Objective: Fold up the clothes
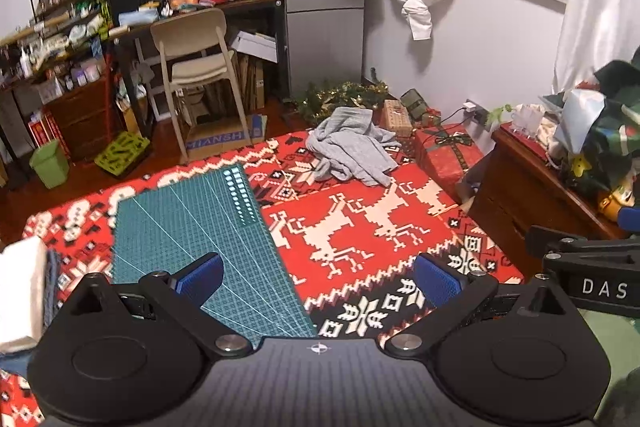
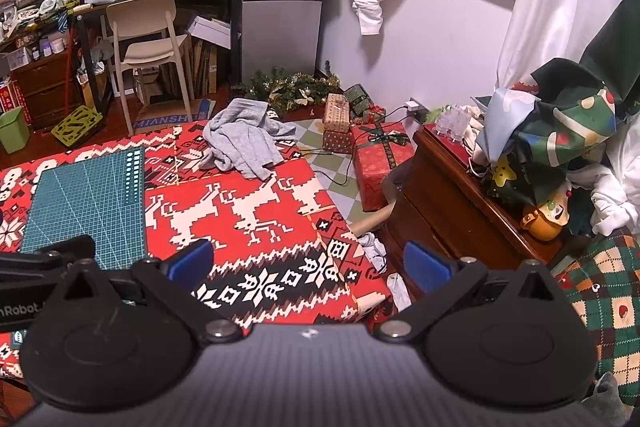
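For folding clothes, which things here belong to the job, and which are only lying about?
For the job: grey garment, crumpled at the far edge of the red cloth; left gripper and right gripper, both open and empty.

Lying about: cutting mat, chair, gift boxes, green bin, garland.

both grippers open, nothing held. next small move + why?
Probably reach both grippers forward to the crumpled grey garment at the far end of the red patterned cloth. The left gripper and right gripper are open and empty, hovering near the close edge, and the garment lies bunched and unfolded, apart from the green cutting mat. It likely needs dragging nearer first.
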`<state>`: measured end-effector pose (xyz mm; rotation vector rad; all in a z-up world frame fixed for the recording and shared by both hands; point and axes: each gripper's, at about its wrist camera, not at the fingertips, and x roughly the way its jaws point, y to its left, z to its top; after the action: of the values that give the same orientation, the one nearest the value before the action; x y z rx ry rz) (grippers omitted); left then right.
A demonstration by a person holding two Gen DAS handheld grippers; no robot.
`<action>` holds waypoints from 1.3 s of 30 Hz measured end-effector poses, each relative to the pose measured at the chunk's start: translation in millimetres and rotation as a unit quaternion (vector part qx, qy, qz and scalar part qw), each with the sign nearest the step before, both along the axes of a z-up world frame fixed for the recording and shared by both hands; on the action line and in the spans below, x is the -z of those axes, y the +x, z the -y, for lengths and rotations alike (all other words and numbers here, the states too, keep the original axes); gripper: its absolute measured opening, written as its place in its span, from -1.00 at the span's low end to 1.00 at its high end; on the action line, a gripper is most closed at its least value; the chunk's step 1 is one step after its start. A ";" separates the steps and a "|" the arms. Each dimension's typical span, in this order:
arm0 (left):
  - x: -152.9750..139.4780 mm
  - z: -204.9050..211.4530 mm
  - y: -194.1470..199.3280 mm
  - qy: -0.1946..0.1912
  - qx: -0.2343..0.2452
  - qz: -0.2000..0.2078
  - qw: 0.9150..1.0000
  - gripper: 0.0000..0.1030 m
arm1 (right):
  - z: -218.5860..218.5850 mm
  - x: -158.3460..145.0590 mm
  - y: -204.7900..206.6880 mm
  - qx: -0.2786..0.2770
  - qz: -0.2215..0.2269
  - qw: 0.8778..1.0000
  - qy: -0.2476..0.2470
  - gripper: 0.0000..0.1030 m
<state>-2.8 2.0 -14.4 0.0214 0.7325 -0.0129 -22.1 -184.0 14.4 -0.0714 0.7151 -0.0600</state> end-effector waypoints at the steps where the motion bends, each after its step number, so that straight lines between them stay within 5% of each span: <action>1: 1.9 -0.3 1.0 0.000 0.003 -0.002 1.000 0.99 | -0.1 1.5 -0.1 -0.001 0.003 1.000 0.000 0.99; 25: 61.4 -19.4 31.1 -0.064 0.008 0.019 0.998 0.99 | -0.3 70.3 40.0 -0.045 -0.023 0.999 -0.016 0.99; 33: 80.5 -26.4 62.2 -0.021 -0.001 0.020 1.000 0.98 | 3.7 98.7 70.4 -0.056 -0.038 0.997 0.034 0.99; 39: 93.3 -33.4 93.2 -0.023 -0.004 0.014 1.000 0.98 | 0.0 114.3 94.4 -0.067 0.018 0.998 0.010 0.99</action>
<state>90.4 35.4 -107.7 -0.0243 0.7049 -0.0224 72.2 -183.9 -100.0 -0.0983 0.6731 0.0739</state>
